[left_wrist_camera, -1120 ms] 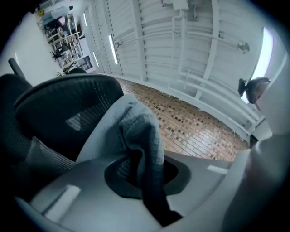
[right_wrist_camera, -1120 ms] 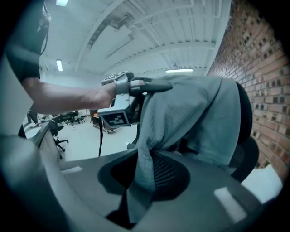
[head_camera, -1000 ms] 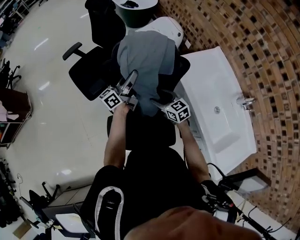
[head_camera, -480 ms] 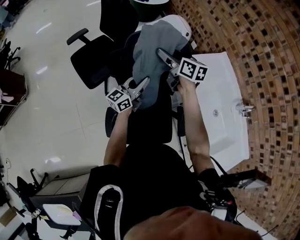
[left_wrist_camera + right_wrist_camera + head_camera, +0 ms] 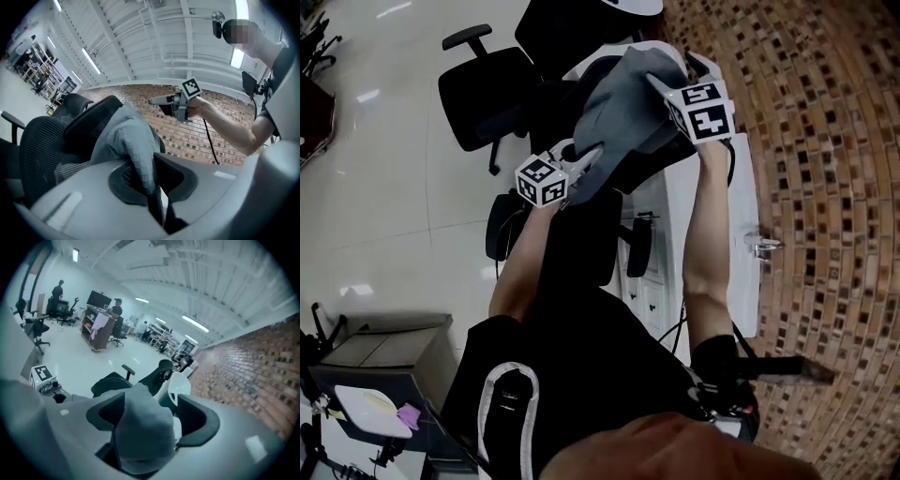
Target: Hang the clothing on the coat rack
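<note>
Grey clothing (image 5: 622, 108) sits top centre of the head view beside a black office chair (image 5: 483, 89), left tool (image 5: 151, 180) clamped narrow on 1 fold, right tool (image 5: 150, 416) just opened wide, bunched cloth between its jaws.

A glossy pale floor (image 5: 394, 206) carries black office chairs (image 5: 483, 89) and a white sink unit (image 5: 661, 286).

The right gripper (image 5: 152, 405) has its fingers (image 5: 200, 423) wide apart; they have just been opening. A bunched grey fabric garment (image 5: 140, 434) lies between them. Beyond stands a black mesh office chair (image 5: 115, 380) on a glossy white floor (image 5: 79, 359). A brown brick wall (image 5: 253, 376) runs along the right.
</note>
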The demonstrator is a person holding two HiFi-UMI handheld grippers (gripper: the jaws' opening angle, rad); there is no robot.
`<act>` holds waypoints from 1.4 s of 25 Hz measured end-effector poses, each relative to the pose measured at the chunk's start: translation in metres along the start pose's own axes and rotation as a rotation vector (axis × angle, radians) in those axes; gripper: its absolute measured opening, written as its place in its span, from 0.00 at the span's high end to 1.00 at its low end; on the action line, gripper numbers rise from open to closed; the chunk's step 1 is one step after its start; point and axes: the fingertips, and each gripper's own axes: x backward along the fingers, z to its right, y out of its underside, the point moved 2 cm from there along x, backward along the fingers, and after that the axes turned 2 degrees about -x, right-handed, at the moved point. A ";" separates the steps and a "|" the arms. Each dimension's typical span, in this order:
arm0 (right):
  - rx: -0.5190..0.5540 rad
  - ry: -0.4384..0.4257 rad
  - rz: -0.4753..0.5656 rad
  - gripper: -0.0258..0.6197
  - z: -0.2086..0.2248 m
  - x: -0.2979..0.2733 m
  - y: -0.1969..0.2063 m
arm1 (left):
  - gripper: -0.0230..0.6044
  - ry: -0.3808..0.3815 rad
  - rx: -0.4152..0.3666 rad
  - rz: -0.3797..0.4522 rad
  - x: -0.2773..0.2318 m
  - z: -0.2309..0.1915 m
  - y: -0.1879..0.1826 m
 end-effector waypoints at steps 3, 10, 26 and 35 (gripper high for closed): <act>0.054 -0.178 -0.113 0.41 -0.018 -0.055 0.011 | 0.92 -0.016 0.018 0.009 0.004 0.000 0.003; 0.114 -0.139 0.005 0.87 -0.054 -0.017 0.023 | 0.91 0.015 0.080 -0.018 0.023 0.007 0.019; -0.224 -0.074 0.302 0.88 -0.169 0.156 0.120 | 0.33 0.279 -0.092 -0.339 0.037 0.072 0.081; -0.628 0.027 0.218 0.88 -0.207 0.209 0.199 | 0.77 0.236 0.082 -0.470 0.062 0.130 0.153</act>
